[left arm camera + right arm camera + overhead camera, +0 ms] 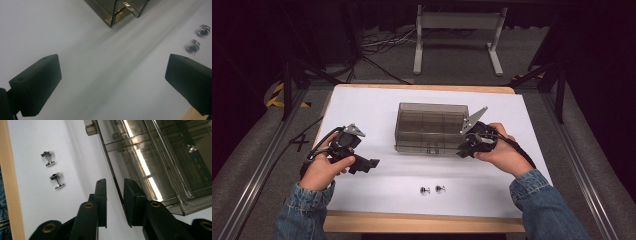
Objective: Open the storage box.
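A smoky see-through box (430, 127) with inner compartments stands in the middle of the white table (372, 102). My right gripper (464, 149) is at its front right corner. In the right gripper view the box's (162, 157) thin front edge runs between the jaws of that gripper (115, 200); a narrow gap still shows beside it, so the pads do not press. Two small metal cufflinks (425, 190) (440, 188) lie near the front edge, also seen as cufflinks (47, 158) (57, 180). My left gripper (362, 152) rests left of the box, jaws wide open on bare table (112, 85).
The table's wooden front edge (412, 222) runs just behind the cufflinks (193, 47). A corner of the box (117, 10) shows ahead of the left gripper. Beyond the table stand a white metal frame (457, 35) and cables on the floor.
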A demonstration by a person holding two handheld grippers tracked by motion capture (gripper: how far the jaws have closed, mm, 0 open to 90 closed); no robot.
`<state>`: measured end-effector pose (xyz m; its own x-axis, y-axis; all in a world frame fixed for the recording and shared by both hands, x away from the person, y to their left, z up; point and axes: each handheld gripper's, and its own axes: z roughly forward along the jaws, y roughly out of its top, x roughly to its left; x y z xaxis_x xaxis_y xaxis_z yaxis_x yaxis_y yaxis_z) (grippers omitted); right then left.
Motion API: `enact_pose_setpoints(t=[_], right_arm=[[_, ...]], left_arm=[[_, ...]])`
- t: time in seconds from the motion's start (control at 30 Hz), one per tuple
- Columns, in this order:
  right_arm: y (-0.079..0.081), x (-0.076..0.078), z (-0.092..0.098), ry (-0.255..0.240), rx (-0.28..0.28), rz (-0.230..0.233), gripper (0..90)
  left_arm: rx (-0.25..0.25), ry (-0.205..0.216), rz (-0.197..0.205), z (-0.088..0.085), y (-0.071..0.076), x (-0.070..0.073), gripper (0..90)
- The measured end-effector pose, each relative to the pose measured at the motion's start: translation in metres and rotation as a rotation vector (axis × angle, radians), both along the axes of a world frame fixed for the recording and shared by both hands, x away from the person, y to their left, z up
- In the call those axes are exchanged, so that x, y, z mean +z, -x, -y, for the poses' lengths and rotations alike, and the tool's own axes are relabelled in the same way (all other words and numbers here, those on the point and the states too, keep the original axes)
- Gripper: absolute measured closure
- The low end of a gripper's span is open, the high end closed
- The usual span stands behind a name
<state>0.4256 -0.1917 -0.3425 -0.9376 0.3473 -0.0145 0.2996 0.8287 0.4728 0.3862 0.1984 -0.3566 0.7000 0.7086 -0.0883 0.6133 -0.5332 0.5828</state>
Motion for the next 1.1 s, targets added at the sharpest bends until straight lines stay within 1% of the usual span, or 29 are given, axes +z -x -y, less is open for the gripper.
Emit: enact_pose_setpoints(t=[0.07, 0.1, 0.23, 0.37, 0.4, 0.47, 0.6, 0.63, 0.83, 0.9, 0.93, 1.07, 1.1], right_arm=[[0.000, 0.001, 0.000, 0.007, 0.003, 0.011, 79.8], [0.000, 0.001, 0.000, 0.007, 0.004, 0.012, 80.1], [0.002, 0.002, 0.000, 0.021, 0.016, 0.020, 80.9], [0.005, 0.004, -0.002, 0.023, 0.033, 0.028, 81.7], [0.007, 0.005, -0.002, 0.022, 0.028, 0.024, 82.0], [0.010, 0.007, -0.002, 0.018, 0.044, 0.034, 82.3], [0.016, 0.009, -0.002, 0.024, 0.043, 0.030, 82.5], [0.017, 0.009, -0.002, 0.020, 0.055, 0.039, 82.5], [0.027, 0.008, -0.002, 0.019, 0.079, 0.043, 83.5], [0.030, 0.008, -0.001, 0.019, 0.088, 0.047, 83.4], [0.031, 0.008, -0.001, 0.019, 0.097, 0.056, 83.5], [0.035, 0.007, -0.001, 0.026, 0.103, 0.053, 83.7], [0.035, 0.006, -0.001, 0.029, 0.105, 0.060, 83.8]], left_arm=[[0.000, -0.002, 0.001, 0.000, 0.000, 0.000, 1.5], [0.000, 0.000, 0.000, 0.000, 0.000, 0.000, 1.5], [-0.002, 0.000, -0.001, 0.000, 0.000, 0.000, 1.5], [0.001, -0.002, 0.004, 0.000, 0.000, 0.000, 1.5], [0.001, -0.001, 0.003, 0.000, 0.000, 0.000, 1.5], [0.001, 0.000, 0.003, -0.001, 0.000, 0.000, 1.5], [0.001, -0.002, 0.004, -0.001, 0.000, 0.001, 1.5], [0.001, -0.001, 0.005, -0.001, 0.000, 0.001, 1.5], [0.002, 0.003, 0.004, -0.002, 0.000, 0.001, 1.5], [0.003, 0.005, 0.003, -0.002, 0.000, 0.001, 1.5], [0.003, 0.005, 0.003, -0.002, 0.000, 0.001, 1.5], [0.004, 0.004, 0.003, -0.002, 0.000, 0.001, 1.5], [0.003, 0.005, 0.004, -0.002, 0.001, 0.001, 1.5]])
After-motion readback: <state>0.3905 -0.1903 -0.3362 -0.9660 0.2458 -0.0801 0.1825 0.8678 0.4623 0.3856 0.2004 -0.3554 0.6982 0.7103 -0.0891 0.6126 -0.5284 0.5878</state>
